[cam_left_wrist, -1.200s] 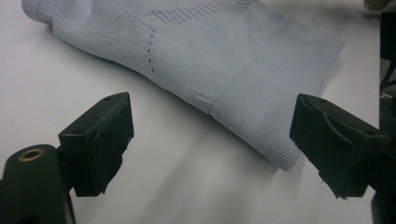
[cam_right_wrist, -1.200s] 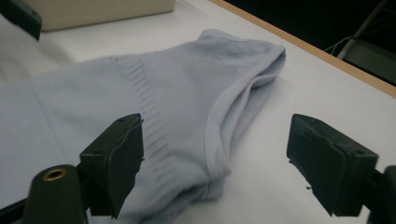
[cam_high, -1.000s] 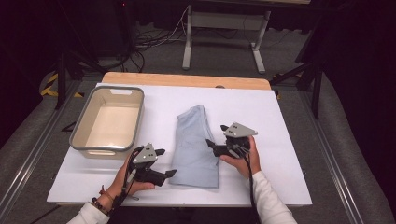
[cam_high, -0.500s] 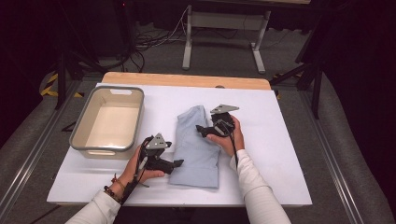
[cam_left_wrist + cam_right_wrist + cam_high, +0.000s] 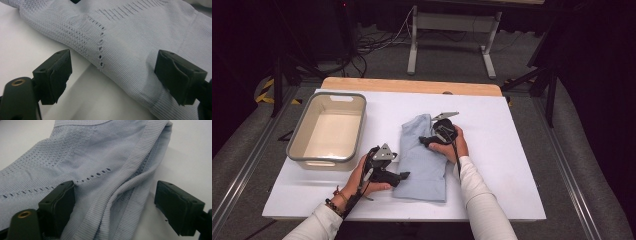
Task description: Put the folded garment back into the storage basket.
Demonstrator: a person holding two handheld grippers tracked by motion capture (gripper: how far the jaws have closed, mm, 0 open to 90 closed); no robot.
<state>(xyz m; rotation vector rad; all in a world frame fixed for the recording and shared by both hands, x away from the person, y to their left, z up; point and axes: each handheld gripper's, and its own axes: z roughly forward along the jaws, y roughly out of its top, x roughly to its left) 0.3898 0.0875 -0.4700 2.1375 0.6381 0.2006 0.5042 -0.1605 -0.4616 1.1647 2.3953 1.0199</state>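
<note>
A light blue knitted garment (image 5: 424, 160) lies folded on the white table (image 5: 507, 165). My left gripper (image 5: 403, 176) is at its lower left edge; in the left gripper view (image 5: 112, 75) the jaws stand open, one pad (image 5: 58, 72) over bare table and the other over the knit (image 5: 130, 37). My right gripper (image 5: 425, 142) rests low over the garment's upper part. In the right gripper view (image 5: 113, 202) its jaws have just been opening and straddle the ribbed, doubled hem (image 5: 140, 170), with the pads (image 5: 60, 205) not pressing on it.
A beige tub with a grey rim (image 5: 297, 144) stands empty at the table's left, close to my left hand. A wooden strip (image 5: 412, 86) runs along the far edge. Bare white table lies to the right of the garment.
My right gripper has moved left and away from the person, from the garment's right edge onto its upper part. The left gripper has shifted slightly right toward the garment's edge.
</note>
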